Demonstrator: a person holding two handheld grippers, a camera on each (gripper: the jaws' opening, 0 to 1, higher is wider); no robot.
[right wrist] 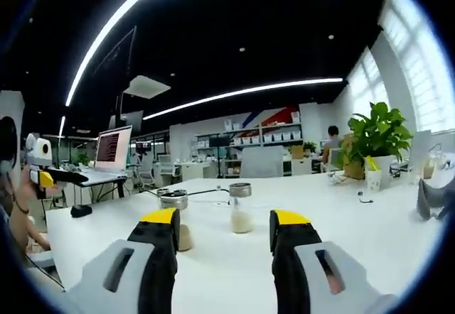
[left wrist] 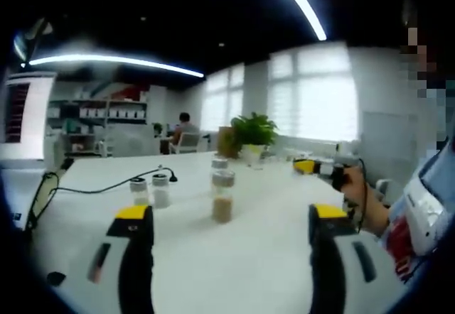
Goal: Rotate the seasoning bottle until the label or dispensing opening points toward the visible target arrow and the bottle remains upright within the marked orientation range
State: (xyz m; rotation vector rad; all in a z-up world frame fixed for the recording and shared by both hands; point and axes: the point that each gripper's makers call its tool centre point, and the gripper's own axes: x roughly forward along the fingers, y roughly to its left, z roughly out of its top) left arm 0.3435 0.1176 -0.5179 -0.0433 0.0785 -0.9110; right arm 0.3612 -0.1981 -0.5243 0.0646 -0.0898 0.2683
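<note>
Seasoning bottle with tan contents stands upright mid-worktop, ahead between the left gripper jaws, which are wide apart, holding nothing. Four bottles counted in the left gripper view: this one, another behind it, two small ones to its left. Bare worktop all round. Right gripper jaws spread, empty; a white-filled bottle between them. No label text legible. Potted plant far edge.
</note>
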